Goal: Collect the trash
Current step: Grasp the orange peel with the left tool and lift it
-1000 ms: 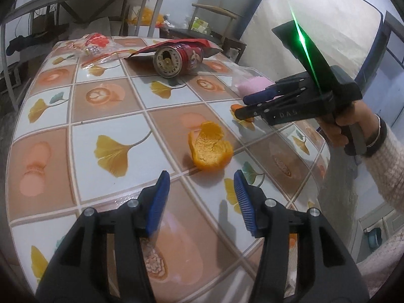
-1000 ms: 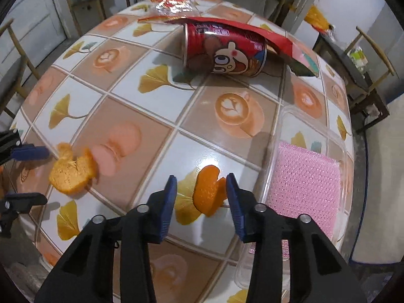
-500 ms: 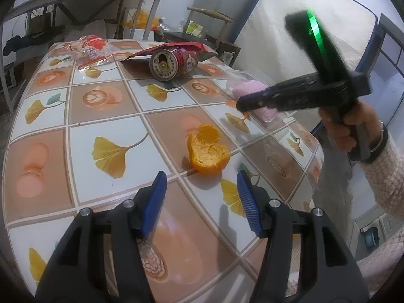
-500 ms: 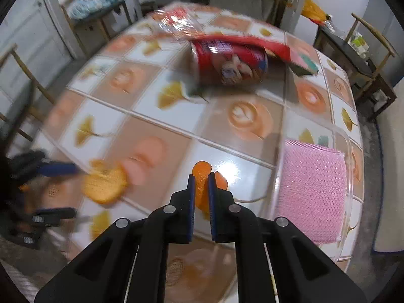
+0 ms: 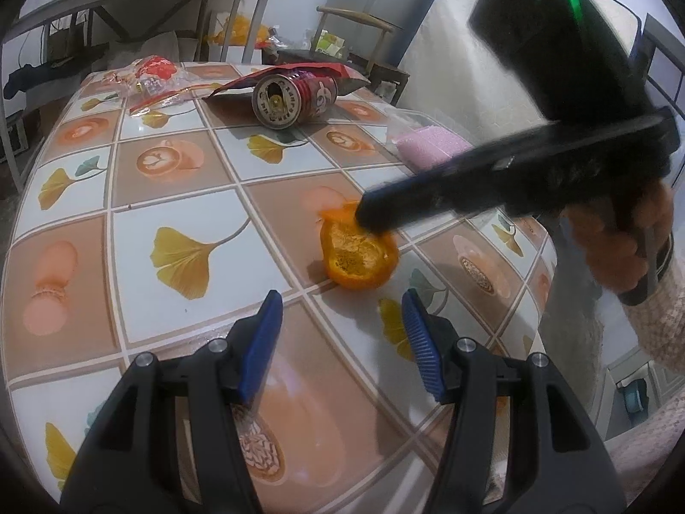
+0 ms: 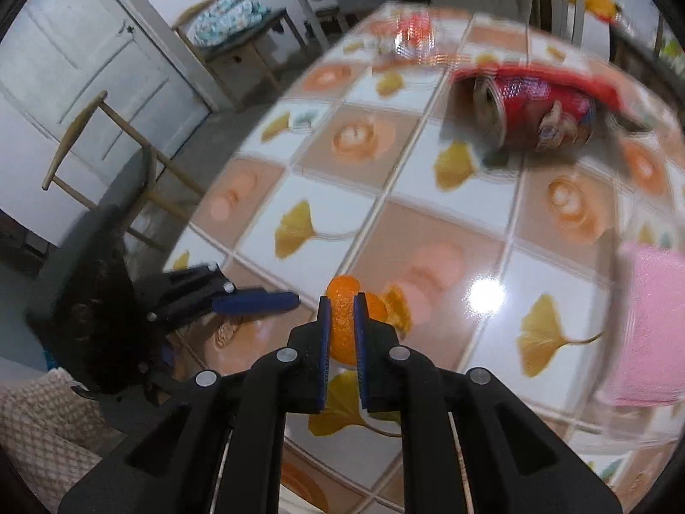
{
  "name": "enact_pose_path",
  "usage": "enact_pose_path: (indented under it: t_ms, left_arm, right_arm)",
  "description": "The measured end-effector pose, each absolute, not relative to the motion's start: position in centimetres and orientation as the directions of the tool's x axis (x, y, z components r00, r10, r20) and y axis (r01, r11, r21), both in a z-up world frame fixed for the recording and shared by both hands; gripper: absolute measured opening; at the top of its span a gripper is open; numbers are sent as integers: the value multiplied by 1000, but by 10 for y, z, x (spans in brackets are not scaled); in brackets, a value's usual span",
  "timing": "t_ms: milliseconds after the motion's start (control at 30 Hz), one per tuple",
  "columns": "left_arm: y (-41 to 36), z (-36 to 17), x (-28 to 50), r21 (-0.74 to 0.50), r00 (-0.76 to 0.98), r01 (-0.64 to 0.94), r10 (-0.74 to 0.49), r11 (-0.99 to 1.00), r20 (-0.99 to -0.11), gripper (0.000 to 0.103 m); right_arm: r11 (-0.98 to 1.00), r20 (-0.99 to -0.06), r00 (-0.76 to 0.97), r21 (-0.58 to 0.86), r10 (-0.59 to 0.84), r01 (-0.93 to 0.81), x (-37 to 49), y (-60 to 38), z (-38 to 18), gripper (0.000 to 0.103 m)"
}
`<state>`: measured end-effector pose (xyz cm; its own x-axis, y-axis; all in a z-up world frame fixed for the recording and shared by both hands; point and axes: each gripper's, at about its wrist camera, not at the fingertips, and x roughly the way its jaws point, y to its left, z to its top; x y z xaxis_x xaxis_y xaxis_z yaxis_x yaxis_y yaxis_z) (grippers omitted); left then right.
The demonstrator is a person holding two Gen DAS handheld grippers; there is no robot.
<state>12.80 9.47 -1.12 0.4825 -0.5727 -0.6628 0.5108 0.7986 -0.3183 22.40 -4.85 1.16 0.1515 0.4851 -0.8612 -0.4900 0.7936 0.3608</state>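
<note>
Pinching a small orange peel piece (image 6: 342,321) between nearly closed pads, right gripper (image 6: 341,312) hangs above tiled table (image 5: 171,171); left gripper (image 5: 340,342) half-open, empty, near cupped peel (image 5: 357,257).

In the right wrist view the can (image 6: 539,115), the wrappers (image 6: 413,40) beyond it and the far bench (image 6: 492,197) smear with motion blur. The right tool (image 6: 341,321) covers most of the peel (image 6: 342,300) it pinches. In the left wrist view that tool's tip (image 5: 376,214) hides the peel cup's (image 5: 357,257) far rim, and the pink pad (image 5: 428,147) sits half hidden behind it.
</note>
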Motion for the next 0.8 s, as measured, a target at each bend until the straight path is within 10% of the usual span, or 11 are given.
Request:
enact_pose_path:
  t_ms: [800]
  left_arm:
    - [92,-3,123,-281,514,512,-552,812,-656,55]
  right_arm:
    - [786,-841,123,426,527,-447,225,-56,-5,7]
